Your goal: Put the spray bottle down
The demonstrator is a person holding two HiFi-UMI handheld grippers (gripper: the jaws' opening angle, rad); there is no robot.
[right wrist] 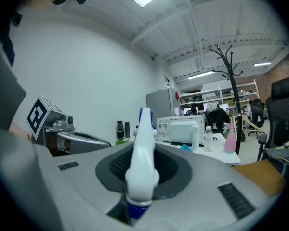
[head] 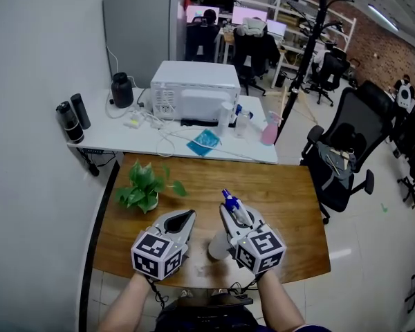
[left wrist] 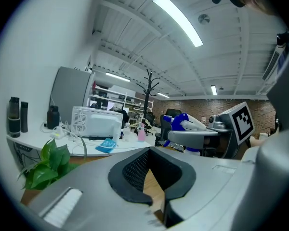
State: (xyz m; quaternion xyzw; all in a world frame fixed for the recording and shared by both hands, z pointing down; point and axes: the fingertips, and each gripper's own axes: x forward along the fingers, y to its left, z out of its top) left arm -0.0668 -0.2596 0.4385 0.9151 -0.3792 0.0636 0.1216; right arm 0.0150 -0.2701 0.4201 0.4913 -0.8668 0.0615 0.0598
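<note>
The spray bottle point(head: 218, 245) is white with a blue-and-white trigger head. It hangs upright above the near part of the wooden table point(head: 290, 206). My right gripper point(head: 234, 220) is shut on its neck, just under the head, which stands up between the jaws in the right gripper view as spray bottle point(right wrist: 142, 148). My left gripper point(head: 187, 216) is level beside it, to the left. Its jaws stand a little apart with only tabletop showing through the gap, as seen at left gripper point(left wrist: 151, 177). The bottle's head point(left wrist: 185, 125) also shows to the right in the left gripper view.
A potted plant point(head: 142, 189) stands on the wooden table's left side. Behind is a white desk point(head: 117, 140) with a microwave point(head: 197, 92), cables, small bottles and a pink spray bottle point(head: 270, 130). A wall runs along the left; an office chair point(head: 346, 151) stands right.
</note>
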